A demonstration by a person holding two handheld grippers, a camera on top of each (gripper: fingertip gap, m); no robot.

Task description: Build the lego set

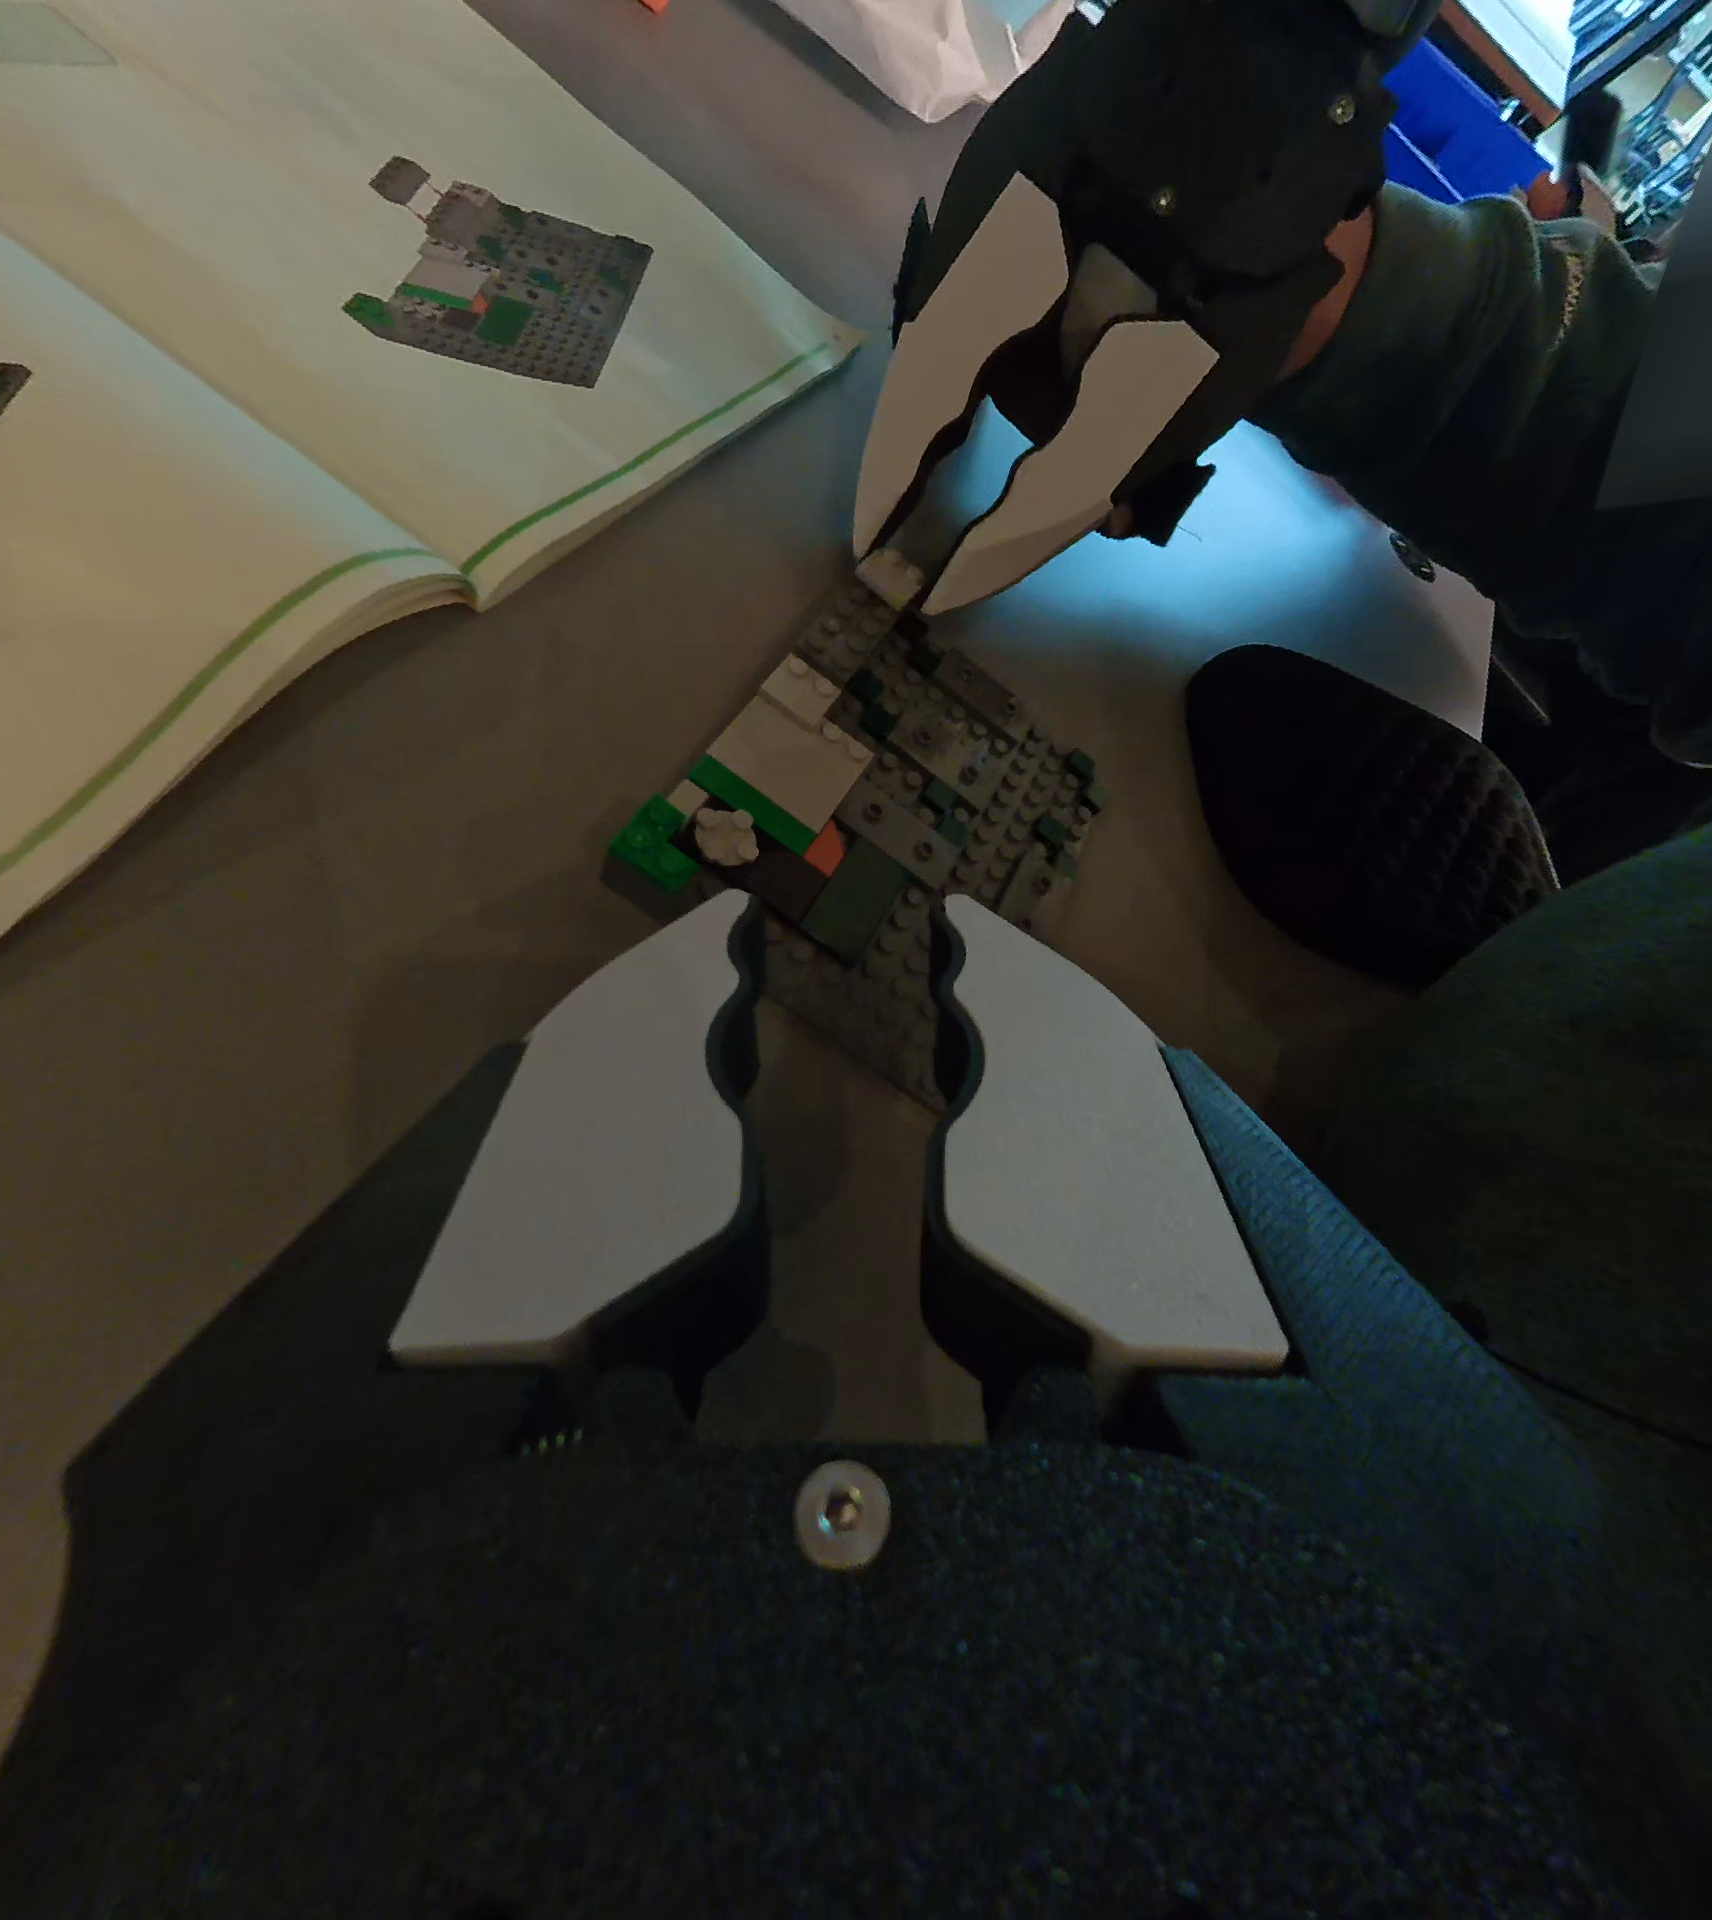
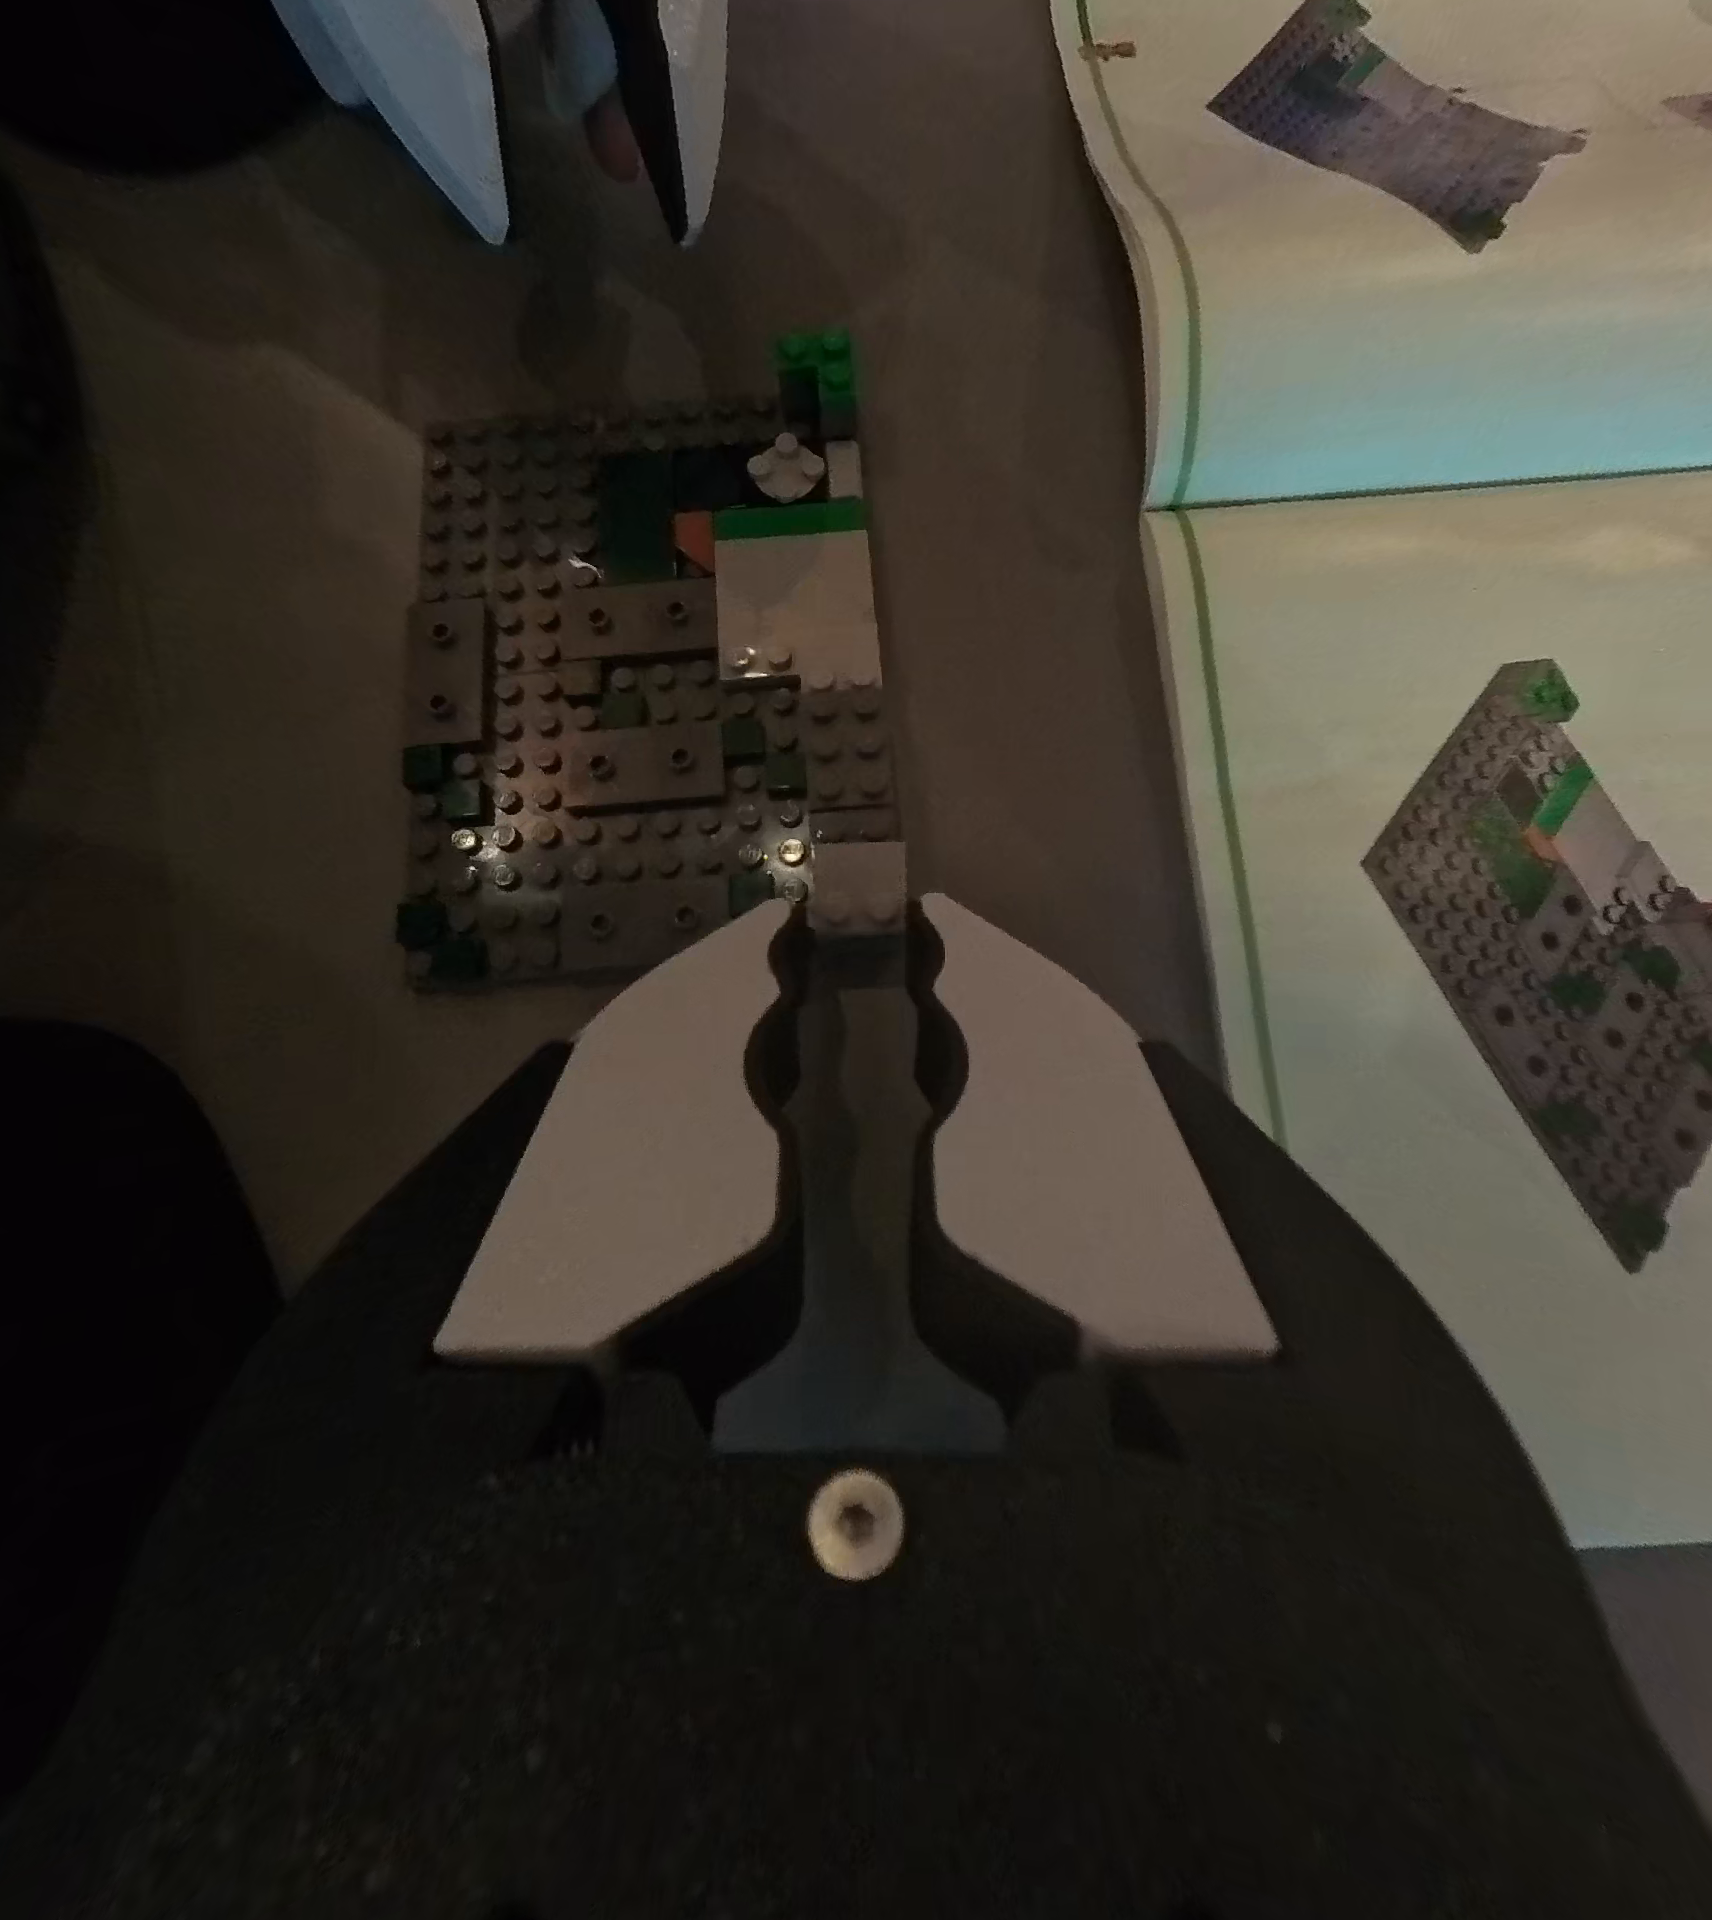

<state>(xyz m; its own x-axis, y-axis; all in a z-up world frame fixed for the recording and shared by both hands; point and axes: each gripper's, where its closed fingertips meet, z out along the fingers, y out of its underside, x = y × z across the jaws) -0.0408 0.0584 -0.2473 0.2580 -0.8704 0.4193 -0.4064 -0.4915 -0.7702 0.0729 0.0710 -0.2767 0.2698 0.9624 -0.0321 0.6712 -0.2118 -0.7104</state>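
- Gripping one small white brick [image 2: 862, 885], the right gripper [image 2: 857, 914] has its jaws closed on it at the grey baseplate's [image 2: 519, 623] edge.
- One left gripper [image 1: 841, 914] hovers, jaws open and empty.
- One open instruction booklet [image 1: 208, 416] lies on the tabletop [image 1: 208, 1143].

Dark chair seat [image 1: 1351, 810], blue bins [image 1: 1444, 114]

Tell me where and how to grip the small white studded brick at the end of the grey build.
Grip the small white brick across its two smooth side walls, studs left free on top. Come in from the build's outer end, where open table leaves room. The right gripper already does this, a finger on either side; whether it actually clamps is unclear. The left gripper hangs open opposite.
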